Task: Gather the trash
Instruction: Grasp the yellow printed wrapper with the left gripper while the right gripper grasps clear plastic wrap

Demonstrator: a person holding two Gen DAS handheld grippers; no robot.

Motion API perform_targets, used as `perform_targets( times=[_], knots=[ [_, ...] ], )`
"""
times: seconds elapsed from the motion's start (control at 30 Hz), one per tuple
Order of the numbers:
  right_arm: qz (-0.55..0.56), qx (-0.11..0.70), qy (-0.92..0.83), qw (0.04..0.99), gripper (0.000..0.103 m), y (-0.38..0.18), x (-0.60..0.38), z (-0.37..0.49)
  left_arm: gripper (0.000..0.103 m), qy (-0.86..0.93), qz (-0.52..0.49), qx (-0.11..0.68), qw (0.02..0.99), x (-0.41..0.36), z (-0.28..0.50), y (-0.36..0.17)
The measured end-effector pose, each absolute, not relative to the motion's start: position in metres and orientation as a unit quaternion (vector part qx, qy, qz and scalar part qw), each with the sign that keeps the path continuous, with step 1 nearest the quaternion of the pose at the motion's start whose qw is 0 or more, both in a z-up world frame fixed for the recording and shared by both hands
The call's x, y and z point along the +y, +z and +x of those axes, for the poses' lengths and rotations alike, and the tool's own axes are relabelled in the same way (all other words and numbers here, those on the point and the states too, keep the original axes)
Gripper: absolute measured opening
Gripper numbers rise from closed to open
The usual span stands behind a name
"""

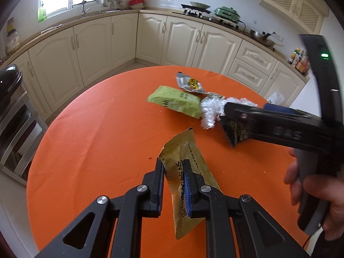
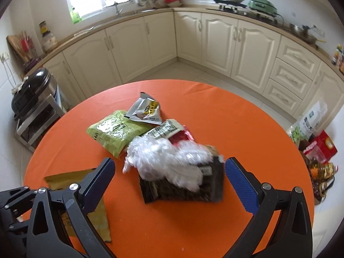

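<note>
My left gripper [image 1: 174,169] is shut on a gold wrapper [image 1: 189,185], pinched between its blue pads above the round orange table [image 1: 96,150]. The gold wrapper also shows in the right wrist view [image 2: 94,204]. My right gripper [image 2: 169,176] is open and empty, its jaws wide on either side of a dark snack bag [image 2: 182,189] with crumpled clear plastic [image 2: 167,161] on top; the right gripper also shows in the left wrist view [image 1: 234,116]. Further back lie a green packet [image 2: 114,131], a silver-yellow wrapper [image 2: 146,109] and a red-white packet [image 2: 172,131].
Cream kitchen cabinets [image 2: 215,43] run around the back. A black-lidded bin on a metal stand [image 2: 32,99] is at the left. Bags and bottles [image 2: 318,157] sit on the floor at the right. Small crumbs lie on the tablecloth.
</note>
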State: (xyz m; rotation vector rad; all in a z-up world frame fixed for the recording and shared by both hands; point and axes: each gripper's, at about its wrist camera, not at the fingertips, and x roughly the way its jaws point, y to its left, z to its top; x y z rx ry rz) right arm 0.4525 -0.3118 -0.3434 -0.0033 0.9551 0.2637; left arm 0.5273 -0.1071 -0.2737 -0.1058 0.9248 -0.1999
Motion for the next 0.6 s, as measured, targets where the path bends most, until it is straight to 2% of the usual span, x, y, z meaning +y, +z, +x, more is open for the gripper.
perform_targets(
  times=[0.1, 0.13, 0.17, 0.23, 0.43, 0.6],
  knots=[
    [-0.018, 0.466, 0.121, 0.876, 0.092, -0.356, -0.303, 0.462, 0.011, -0.092, -0.051, 0.441, 0.891, -0.117, 0.507, -0.273],
    [-0.029, 0.462, 0.121, 0.878, 0.083, -0.355, -0.302, 0.462, 0.011, -0.091, -0.049, 0.440, 0.892, -0.122, 0.508, -0.272],
    [-0.030, 0.459, 0.123, 0.879, 0.065, -0.353, -0.302, 0.461, 0.011, -0.091, -0.050, 0.439, 0.892, -0.126, 0.508, -0.273],
    [-0.017, 0.462, 0.135, 0.877, 0.043, -0.349, -0.304, 0.459, 0.011, -0.091, -0.052, 0.438, 0.893, -0.133, 0.510, -0.273],
    [-0.004, 0.459, 0.152, 0.875, 0.036, -0.340, -0.316, 0.439, 0.011, -0.099, -0.059, 0.432, 0.895, -0.115, 0.455, -0.280],
    [0.024, 0.443, 0.150, 0.883, 0.036, -0.321, -0.334, 0.408, 0.010, -0.106, -0.055, 0.422, 0.899, -0.101, 0.404, -0.275]
  ],
)
